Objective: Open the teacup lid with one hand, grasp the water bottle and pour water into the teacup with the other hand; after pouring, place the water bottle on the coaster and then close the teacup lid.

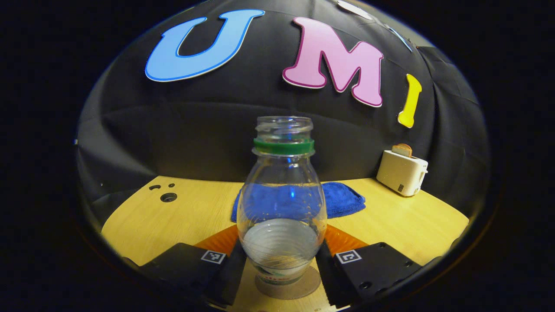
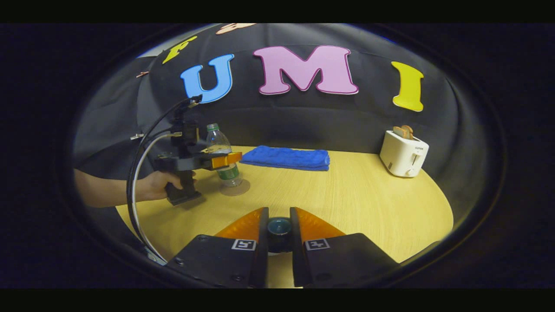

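Black tongs (image 2: 279, 249) bodies, square coded markers, screws, looping cables (image 2: 138, 173)

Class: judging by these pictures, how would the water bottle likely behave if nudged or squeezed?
The water bottle is uncapped and only partly filled, so probably light and easy to tip or spill. Its thin clear ribbed wall likely flexes under the left gripper. Its round body would probably roll once down.

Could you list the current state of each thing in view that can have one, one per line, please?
water bottle: upright on the coaster, uncapped, partly filled.
coaster: flat on the table, under the bottle.
teacup lid: its knob pinched between the right gripper's fingers.
left gripper: fingers flank the bottle's lower body; contact unclear.
right gripper: shut on the lid knob.
blue cloth: folded, lying flat.
toaster: upright, bread sticking up.
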The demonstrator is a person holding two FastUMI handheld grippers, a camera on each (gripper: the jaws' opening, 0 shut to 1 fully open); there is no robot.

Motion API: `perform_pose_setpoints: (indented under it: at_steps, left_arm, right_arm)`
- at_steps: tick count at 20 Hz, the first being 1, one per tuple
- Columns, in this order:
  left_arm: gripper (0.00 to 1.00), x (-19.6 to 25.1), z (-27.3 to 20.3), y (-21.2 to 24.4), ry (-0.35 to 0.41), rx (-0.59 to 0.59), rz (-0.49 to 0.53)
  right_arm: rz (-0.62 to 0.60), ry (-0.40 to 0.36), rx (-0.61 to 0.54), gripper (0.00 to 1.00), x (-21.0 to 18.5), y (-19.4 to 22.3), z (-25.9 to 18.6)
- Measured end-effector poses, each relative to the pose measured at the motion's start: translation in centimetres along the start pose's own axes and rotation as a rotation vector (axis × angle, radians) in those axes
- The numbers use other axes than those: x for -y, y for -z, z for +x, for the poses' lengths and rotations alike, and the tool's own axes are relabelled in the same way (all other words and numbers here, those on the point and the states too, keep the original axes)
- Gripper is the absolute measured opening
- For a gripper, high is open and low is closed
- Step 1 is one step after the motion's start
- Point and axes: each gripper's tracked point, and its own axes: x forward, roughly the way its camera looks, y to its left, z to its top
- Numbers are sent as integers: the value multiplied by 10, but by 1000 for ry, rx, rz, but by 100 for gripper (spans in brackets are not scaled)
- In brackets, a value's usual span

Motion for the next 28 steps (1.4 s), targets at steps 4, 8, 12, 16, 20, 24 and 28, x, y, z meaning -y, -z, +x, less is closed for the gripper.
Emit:
perform_pose_setpoints:
  at_steps: [4, 8, 12, 16, 20, 24, 28]
  left_arm:
    - [80, 1, 3, 9, 6, 0, 3]
    - [99, 1, -7, 9, 3, -1, -19]
    - [96, -1, -33, 24, -13, -78, -30]
    - [95, 6, -76, 29, -29, -106, -116]
    - [95, 7, -137, 23, -66, -114, -57]
    - [95, 1, -189, 12, -119, -107, 42]
    - [95, 8, -215, 16, -112, -121, -6]
  right_arm:
    - [21, -11, -11, 26, -9, 12, 2]
    - [20, -9, 1, 26, -8, 9, 3]
    - [32, -2, 9, 26, -6, 1, -2]
    - [36, -11, 33, 26, -11, -11, -9]
    - [32, -16, 68, 26, -14, -12, -7]
    - [32, -2, 87, 26, -12, 4, -1]
    - [13, 7, 99, 26, -11, 19, 5]
